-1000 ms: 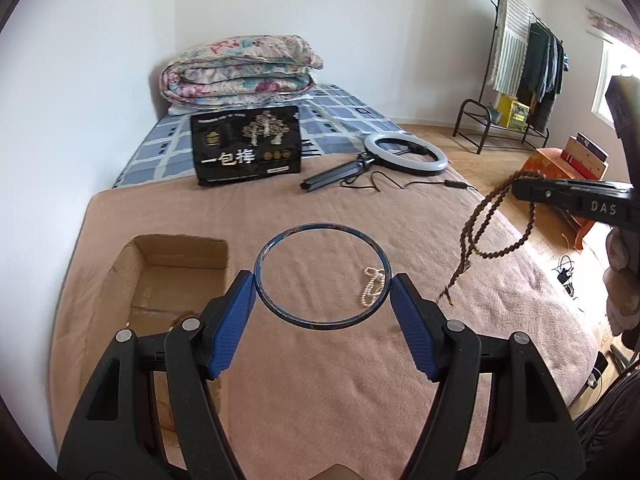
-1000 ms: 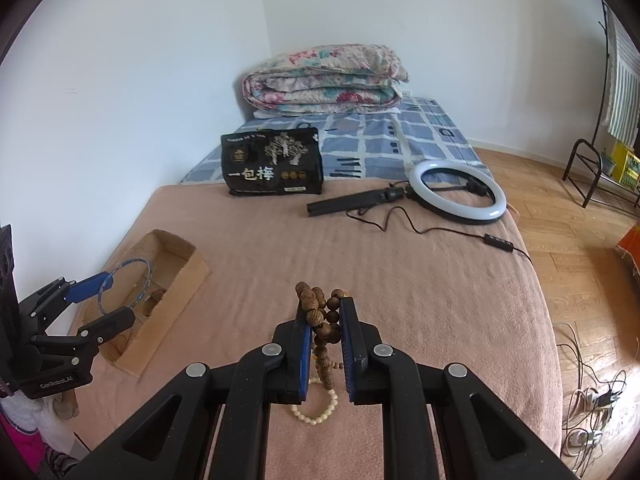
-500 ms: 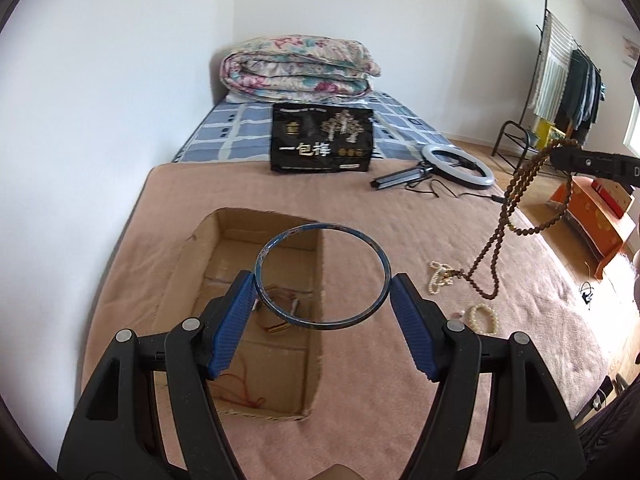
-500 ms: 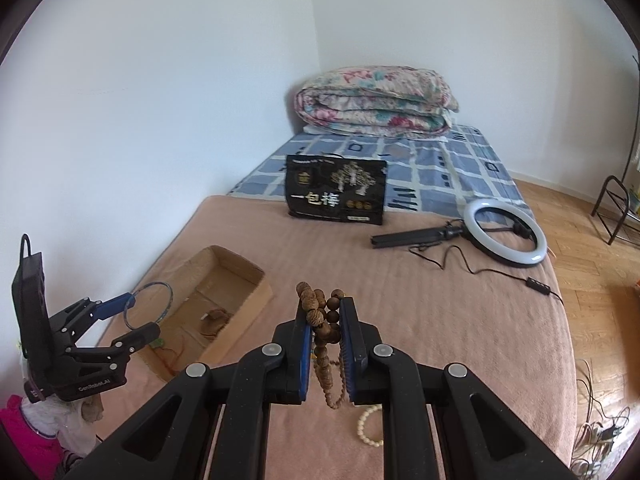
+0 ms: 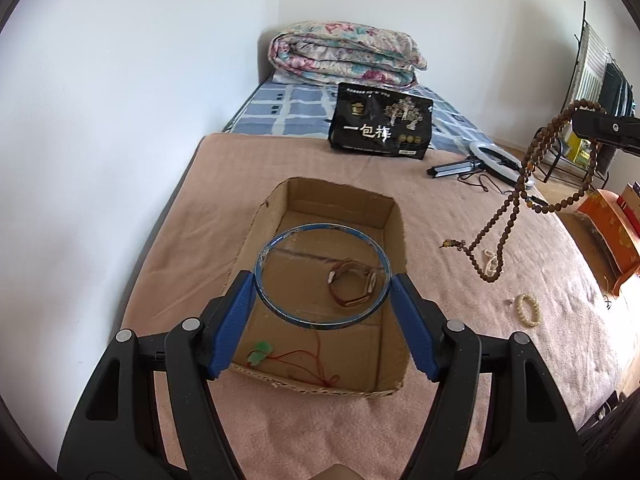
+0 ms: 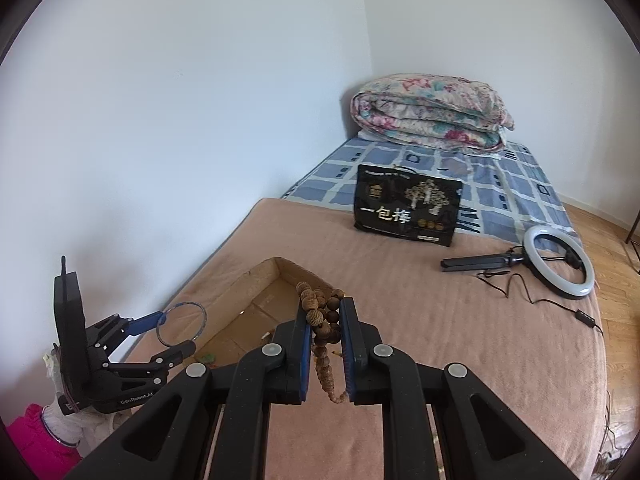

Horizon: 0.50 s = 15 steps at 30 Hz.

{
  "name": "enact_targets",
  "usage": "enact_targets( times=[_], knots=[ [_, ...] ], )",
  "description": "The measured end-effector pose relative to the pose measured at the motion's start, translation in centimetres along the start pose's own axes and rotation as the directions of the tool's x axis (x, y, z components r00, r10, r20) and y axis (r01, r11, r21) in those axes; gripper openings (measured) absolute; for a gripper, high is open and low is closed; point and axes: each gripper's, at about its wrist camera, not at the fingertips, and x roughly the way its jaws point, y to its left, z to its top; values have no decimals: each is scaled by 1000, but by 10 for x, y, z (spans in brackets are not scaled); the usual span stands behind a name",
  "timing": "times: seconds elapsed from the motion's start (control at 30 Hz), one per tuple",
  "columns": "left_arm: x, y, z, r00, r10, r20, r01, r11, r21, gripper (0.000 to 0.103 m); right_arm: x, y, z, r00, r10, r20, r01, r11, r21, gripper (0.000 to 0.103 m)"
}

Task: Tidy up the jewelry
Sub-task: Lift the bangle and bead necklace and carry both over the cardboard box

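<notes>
My left gripper (image 5: 322, 282) is shut on a thin blue bangle (image 5: 280, 306) and holds it above the open cardboard box (image 5: 394, 220) on the pink blanket. Inside the box lie a brown leather bracelet (image 5: 352, 285) and a green pendant on red cord (image 5: 260, 351). My right gripper (image 6: 325, 312) is shut on a long brown bead necklace (image 6: 320, 320), which hangs from it (image 5: 516, 208) to the right of the box. A small pearl strand (image 5: 490, 261) and a cream bead bracelet (image 5: 528, 309) lie on the blanket. The left gripper with the bangle also shows in the right wrist view (image 6: 176, 330).
A black printed bag (image 5: 380, 128), a ring light with stand and cable (image 5: 496, 162) and a folded floral quilt (image 5: 344, 54) lie further up the bed. The white wall runs along the left. A clothes rack (image 5: 592, 80) and an orange box (image 5: 608, 220) stand at right.
Both grippers have swung left toward the box. The bangle now hangs over the box's middle. The bead necklace has come closer to the box's right side.
</notes>
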Motion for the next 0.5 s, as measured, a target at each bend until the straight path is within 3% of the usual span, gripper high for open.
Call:
enact_targets(
  times=[0.5],
  knots=[
    [19,10,-9,999,-8,-50,8,1000,8,71,40,34,28,998,58,-2,-58,998,-23,11]
  ],
)
